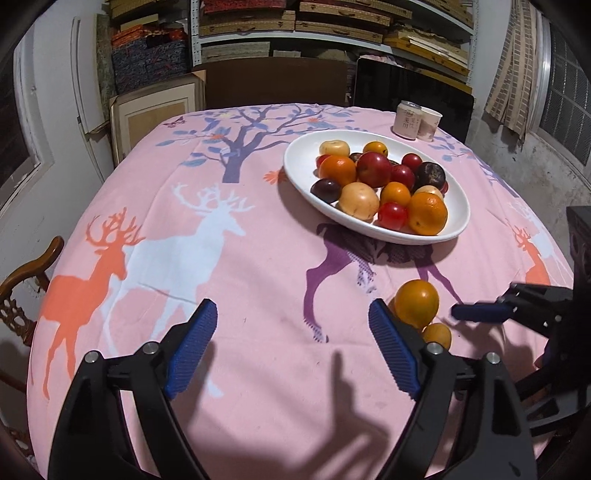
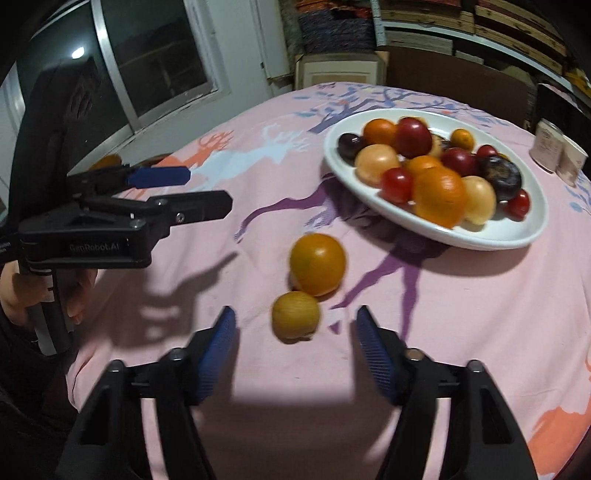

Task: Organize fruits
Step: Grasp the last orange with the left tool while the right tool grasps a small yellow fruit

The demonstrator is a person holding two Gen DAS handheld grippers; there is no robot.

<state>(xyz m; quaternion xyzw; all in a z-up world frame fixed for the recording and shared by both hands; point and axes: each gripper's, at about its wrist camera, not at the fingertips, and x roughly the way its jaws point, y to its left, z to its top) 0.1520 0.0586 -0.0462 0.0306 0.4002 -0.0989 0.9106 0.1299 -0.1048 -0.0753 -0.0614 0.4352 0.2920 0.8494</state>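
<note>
A white oval plate (image 1: pixel 299 155) (image 2: pixel 517 236) holds several fruits: oranges, red plums, dark plums and yellow ones. Two loose fruits lie on the pink deer tablecloth in front of it: an orange (image 1: pixel 416 302) (image 2: pixel 317 264) and a smaller yellow fruit (image 1: pixel 437 334) (image 2: pixel 295 314), touching each other. My left gripper (image 1: pixel 291 347) is open and empty, to the left of the loose fruits; it also shows in the right wrist view (image 2: pixel 199 190). My right gripper (image 2: pixel 295 343) is open, just short of the yellow fruit; its finger (image 1: pixel 480 312) shows in the left wrist view.
A can (image 1: pixel 407 118) and a paper cup (image 1: pixel 428 123) stand at the table's far right. A wooden chair (image 1: pixel 26 280) sits at the left edge. Shelves of stacked boxes (image 1: pixel 295 29) and a cardboard box fill the back wall.
</note>
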